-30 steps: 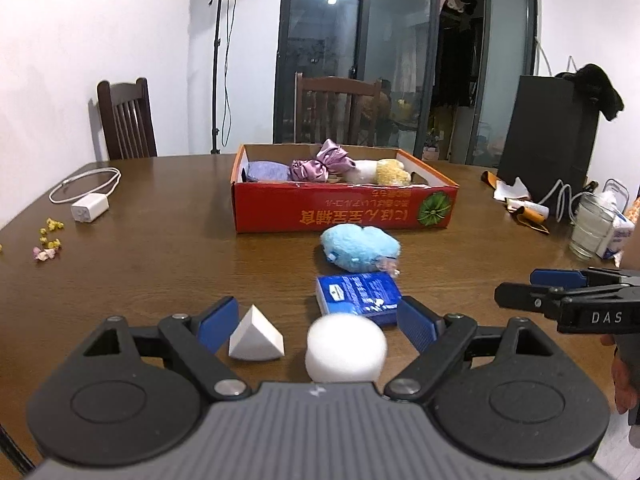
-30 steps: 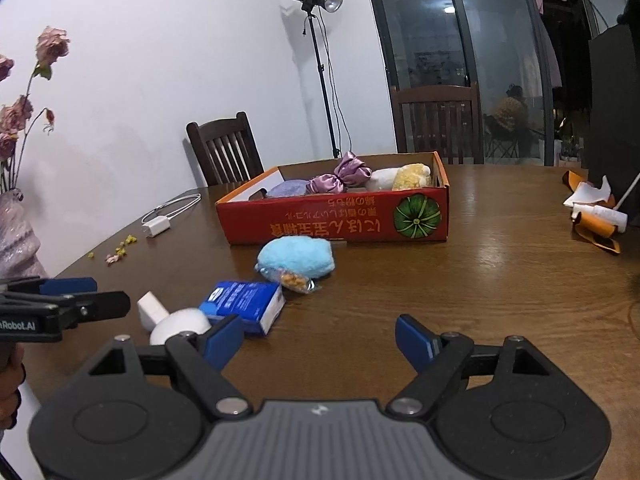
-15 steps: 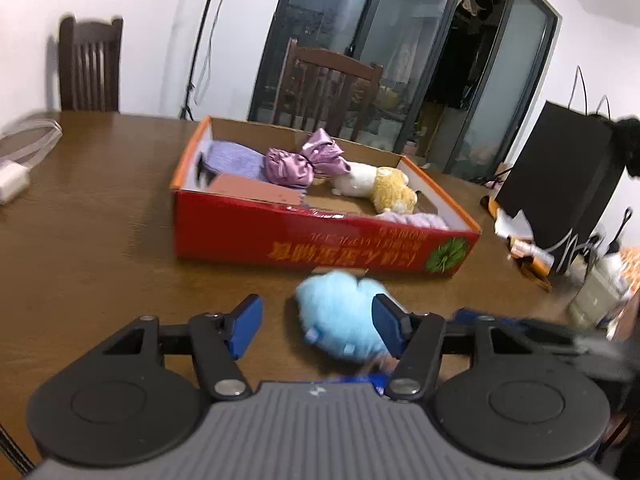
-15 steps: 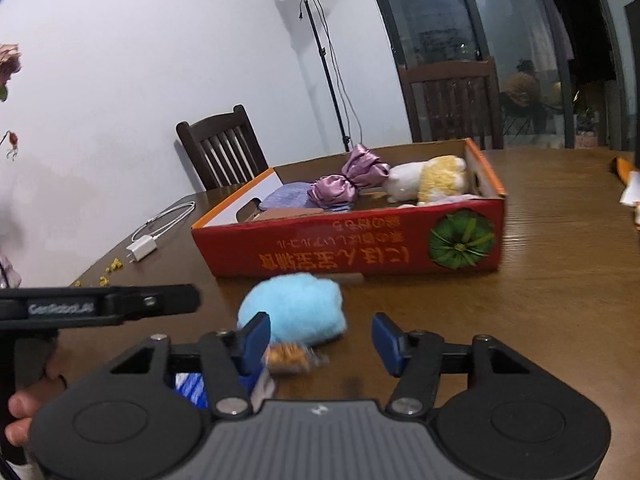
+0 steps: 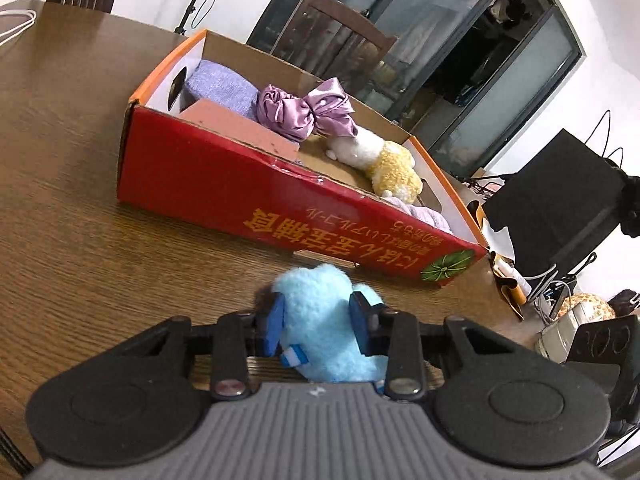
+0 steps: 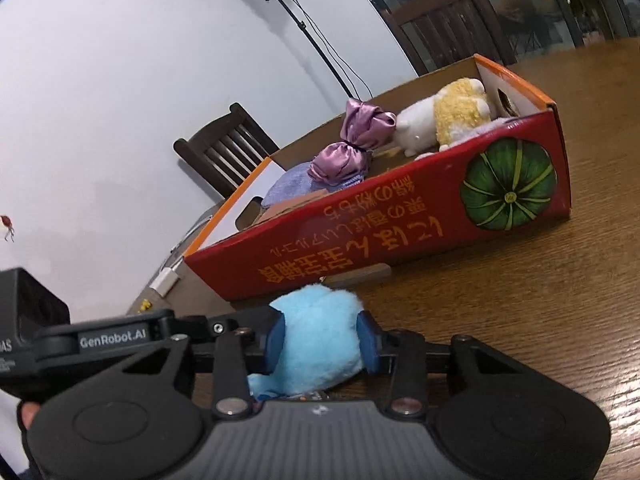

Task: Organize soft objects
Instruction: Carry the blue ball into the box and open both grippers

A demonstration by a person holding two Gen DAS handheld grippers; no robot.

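Just in front of the red box [image 5: 256,200] on the desk [image 5: 80,240], the blue plush toy [image 5: 324,320] is clamped by both the left hand-held gripper [image 5: 316,326] and the right hand-held gripper [image 6: 320,344], whose jaws have just been closing on it, so it may be stretched or dropped if the two are lifted unevenly.

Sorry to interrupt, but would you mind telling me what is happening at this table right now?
A person is tidying soft things into a red cardboard box. Both the left hand-held gripper and the right hand-held gripper have just been closing on the same blue plush toy, which sits on the wooden table just in front of the box; their pads now press its sides. A purple satin bow and a white and yellow plush toy already lie inside.
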